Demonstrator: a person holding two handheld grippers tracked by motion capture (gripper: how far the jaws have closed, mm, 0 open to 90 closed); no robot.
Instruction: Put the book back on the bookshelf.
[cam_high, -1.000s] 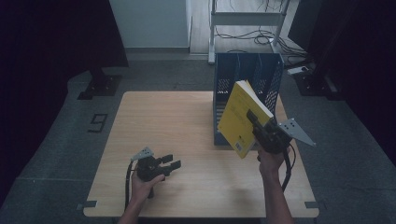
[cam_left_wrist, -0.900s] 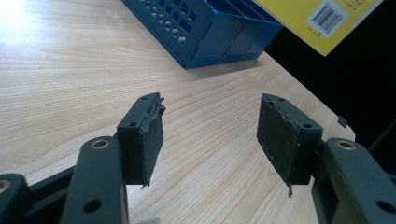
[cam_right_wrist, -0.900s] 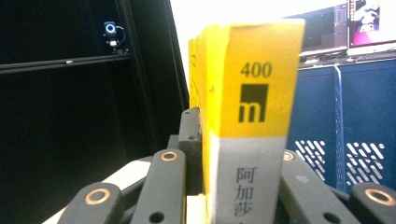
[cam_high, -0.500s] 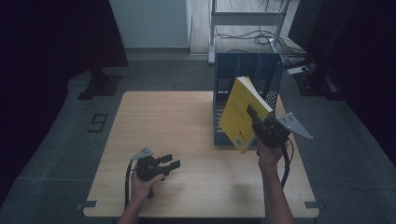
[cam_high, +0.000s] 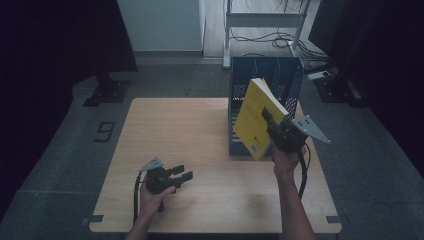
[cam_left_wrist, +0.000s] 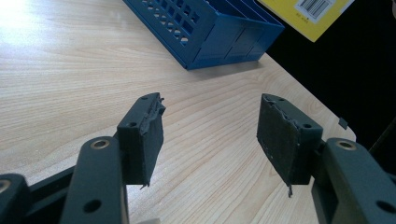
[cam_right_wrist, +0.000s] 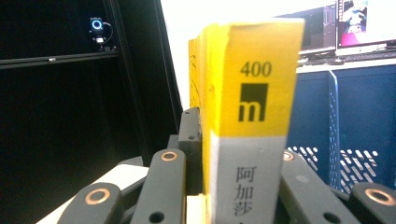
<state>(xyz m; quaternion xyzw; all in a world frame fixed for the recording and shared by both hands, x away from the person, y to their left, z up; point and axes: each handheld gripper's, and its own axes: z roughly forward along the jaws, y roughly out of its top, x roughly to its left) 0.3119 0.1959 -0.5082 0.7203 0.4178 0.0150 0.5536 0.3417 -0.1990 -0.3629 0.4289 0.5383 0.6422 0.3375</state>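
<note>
My right gripper (cam_high: 272, 125) clamps a yellow book (cam_high: 252, 117); its spine reads "400", an "m" logo and Chinese characters. My left gripper (cam_high: 181, 173) is wide open, holding nothing.

We held two black grippers. Our left gripper (cam_high: 176, 175) carried a small grey three-cornered plate and trailed a black cable; its jaws had worn, frayed dark pads (cam_left_wrist: 148, 135) and round rivet holes. Our right gripper (cam_high: 274, 127) bore a larger grey plate, copper-ringed pivots and a looping black cable. Our forearms were bare.
</note>
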